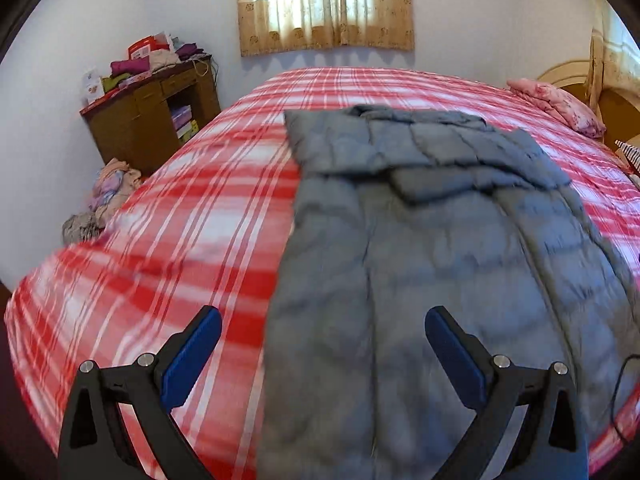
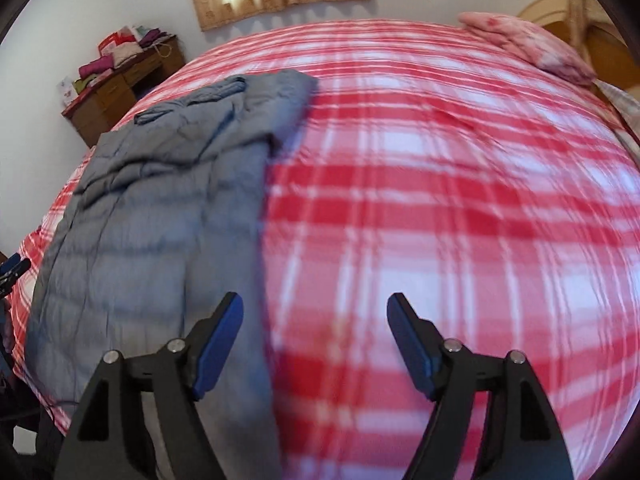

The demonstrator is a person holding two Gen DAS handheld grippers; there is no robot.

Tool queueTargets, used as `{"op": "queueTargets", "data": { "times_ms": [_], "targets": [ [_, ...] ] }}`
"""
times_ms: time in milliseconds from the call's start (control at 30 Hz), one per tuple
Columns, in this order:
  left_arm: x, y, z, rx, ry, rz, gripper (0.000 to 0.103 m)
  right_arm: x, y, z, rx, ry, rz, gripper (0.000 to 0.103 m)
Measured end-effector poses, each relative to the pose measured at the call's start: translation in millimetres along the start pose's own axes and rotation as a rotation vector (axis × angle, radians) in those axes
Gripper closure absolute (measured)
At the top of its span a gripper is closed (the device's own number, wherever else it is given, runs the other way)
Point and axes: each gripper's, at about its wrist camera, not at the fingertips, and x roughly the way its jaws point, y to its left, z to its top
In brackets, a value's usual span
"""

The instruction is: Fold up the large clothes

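Observation:
A grey quilted jacket (image 1: 440, 248) lies lengthwise on the red and white checked bed (image 1: 180, 216), its sleeves folded across the upper part. My left gripper (image 1: 322, 320) hangs open above the jacket's near left edge, nothing between its blue pads. In the right wrist view the jacket (image 2: 160, 216) fills the left side of the bed (image 2: 460, 200). My right gripper (image 2: 315, 306) is open over the jacket's right edge and the bare sheet, holding nothing. The tip of the left gripper (image 2: 14, 268) shows at the far left edge.
A wooden cabinet (image 1: 152, 120) piled with folded clothes stands against the wall at the back left, with a heap of clothes (image 1: 108, 192) on the floor beside the bed. A pink pillow (image 1: 560, 104) lies at the headboard on the right. A curtained window (image 1: 326, 4) is behind.

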Motion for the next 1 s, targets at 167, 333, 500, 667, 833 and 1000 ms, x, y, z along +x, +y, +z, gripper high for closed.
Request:
{"op": "queueTargets", "data": {
  "times_ms": [167, 333, 500, 667, 833, 1000],
  "targets": [
    [-5, 12, -38, -0.087, 0.069, -0.071, 0.001, -8, 2, -39, 0.047, -0.004, 0.021, 0.02],
    [-7, 1, -64, -0.034, 0.07, -0.001, 0.001, 1, 29, -69, 0.021, 0.018, 0.046, 0.02],
    [-1, 10, -76, -0.048, 0.123, -0.048, 0.001, 0, 45, -86, -0.009, -0.009, 0.043, 0.025],
    [0, 15, -91, -0.097, 0.125, -0.15, 0.038, -3, 52, -96, -0.004, -0.016, 0.12, 0.086],
    [-47, 3, -82, -0.006, 0.033, -0.22, 0.092, -36, 56, -94, -0.022, -0.105, 0.184, 0.093],
    [-140, 7, -60, 0.018, -0.163, -0.298, 0.095, -114, 51, -84, 0.0, -0.271, 0.239, 0.094]
  ]
}}
